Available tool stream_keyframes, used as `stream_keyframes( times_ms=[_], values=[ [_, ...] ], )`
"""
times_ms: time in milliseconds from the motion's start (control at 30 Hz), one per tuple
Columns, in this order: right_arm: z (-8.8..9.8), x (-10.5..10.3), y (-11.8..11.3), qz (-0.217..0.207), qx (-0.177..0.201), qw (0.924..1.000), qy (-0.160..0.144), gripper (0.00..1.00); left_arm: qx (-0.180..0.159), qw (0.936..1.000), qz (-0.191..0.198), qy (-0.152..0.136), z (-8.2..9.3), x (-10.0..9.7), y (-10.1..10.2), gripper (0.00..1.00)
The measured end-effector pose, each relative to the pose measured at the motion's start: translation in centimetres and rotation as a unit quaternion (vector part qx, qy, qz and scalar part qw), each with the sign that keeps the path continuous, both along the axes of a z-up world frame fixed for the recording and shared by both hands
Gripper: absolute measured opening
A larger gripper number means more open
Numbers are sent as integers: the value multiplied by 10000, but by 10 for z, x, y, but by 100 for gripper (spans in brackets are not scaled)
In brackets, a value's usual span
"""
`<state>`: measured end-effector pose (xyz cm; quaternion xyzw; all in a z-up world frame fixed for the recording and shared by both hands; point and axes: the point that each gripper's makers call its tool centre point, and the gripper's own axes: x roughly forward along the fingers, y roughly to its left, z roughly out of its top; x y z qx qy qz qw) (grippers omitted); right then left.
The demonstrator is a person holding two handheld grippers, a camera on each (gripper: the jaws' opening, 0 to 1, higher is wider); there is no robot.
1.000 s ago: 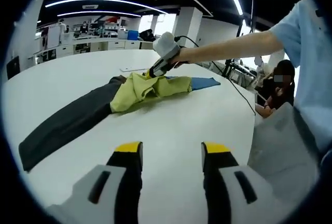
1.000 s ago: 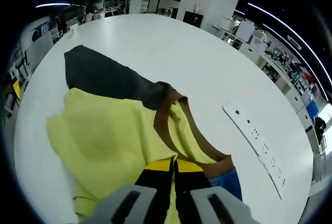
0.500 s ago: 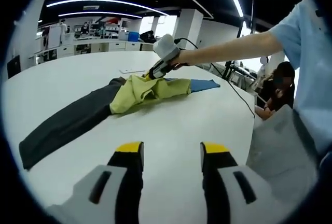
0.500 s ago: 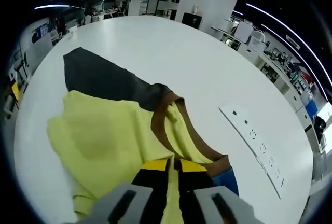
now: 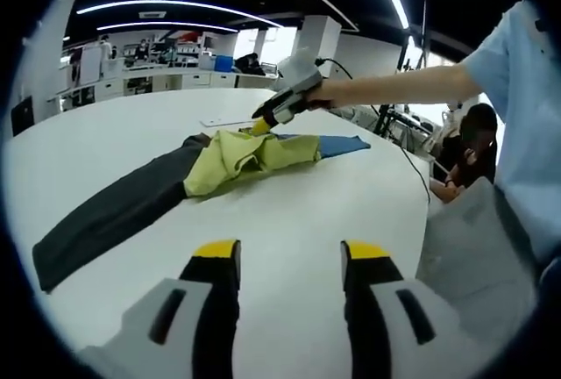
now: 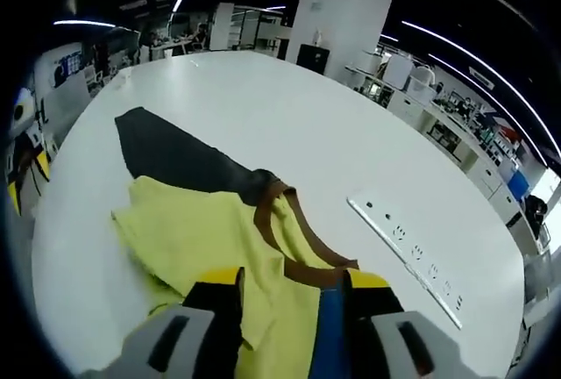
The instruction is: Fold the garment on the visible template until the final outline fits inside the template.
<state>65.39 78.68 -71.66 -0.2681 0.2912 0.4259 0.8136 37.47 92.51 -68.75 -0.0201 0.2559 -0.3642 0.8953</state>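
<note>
Released since the earlier frame: right gripper (image 6: 285,287) jaws, then clamped on the yellow fabric, are now parted and lifted above it.

Garment (image 5: 241,153), yellow with dark (image 5: 110,208) and blue (image 5: 344,143) parts, is spread crumpled on the white counter (image 5: 289,212). Left gripper (image 5: 289,256) jaws are held apart over bare counter, grasping nothing. Power strip (image 6: 405,243) lies beside the garment.

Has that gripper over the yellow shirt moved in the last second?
Yes. The right gripper has lifted off the yellow shirt and opened, seen against the white table.
</note>
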Motion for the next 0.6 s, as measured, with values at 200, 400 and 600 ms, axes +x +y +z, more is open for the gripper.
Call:
stream_keyframes(
  times_ms=[200, 400, 600],
  values=[
    [3, -18, -16, -22, 131, 9998, 117, 63, 28, 10000, -65, -13, 1, 3, -1, 45],
    [12, -33, -29, -93, 276, 9994, 174, 77, 42, 9999, -119, -42, 4, 6, -2, 47],
    [19, -47, -42, -171, 367, 9989, 219, 88, 20, 9999, -144, -21, 5, 7, -4, 49]
  ],
)
